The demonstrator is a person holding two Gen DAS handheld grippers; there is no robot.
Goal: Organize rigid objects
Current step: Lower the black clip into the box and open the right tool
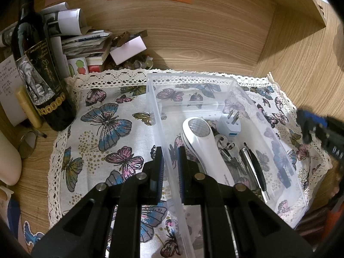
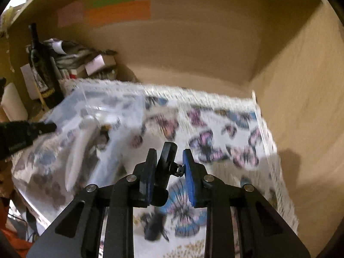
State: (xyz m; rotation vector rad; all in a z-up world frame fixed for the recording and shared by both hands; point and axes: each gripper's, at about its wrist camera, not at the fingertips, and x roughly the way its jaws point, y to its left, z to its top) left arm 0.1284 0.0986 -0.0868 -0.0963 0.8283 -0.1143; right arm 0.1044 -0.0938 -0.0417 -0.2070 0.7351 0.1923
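Note:
A clear plastic box (image 1: 190,77) stands on a butterfly-print cloth (image 1: 107,129). Inside lie a white handheld device (image 1: 204,148), a white plug adapter (image 1: 229,126), keys (image 1: 225,145) and dark pens (image 1: 255,167). My left gripper (image 1: 170,152) is shut on the box's left wall, one pad outside and one inside. In the right wrist view my right gripper (image 2: 169,152) is shut on a small black clip (image 2: 165,163), held above the cloth (image 2: 215,133) to the right of the blurred box (image 2: 111,101). The right gripper's tip (image 1: 309,126) shows at the right edge of the left wrist view.
A dark wine bottle (image 1: 36,68) stands at the cloth's far left, with stacked papers and boxes (image 1: 86,43) behind it. Wooden walls close the back and right side. A blurred dark object (image 2: 153,228) lies on the cloth under my right gripper. The left gripper (image 2: 28,131) shows at that view's left edge.

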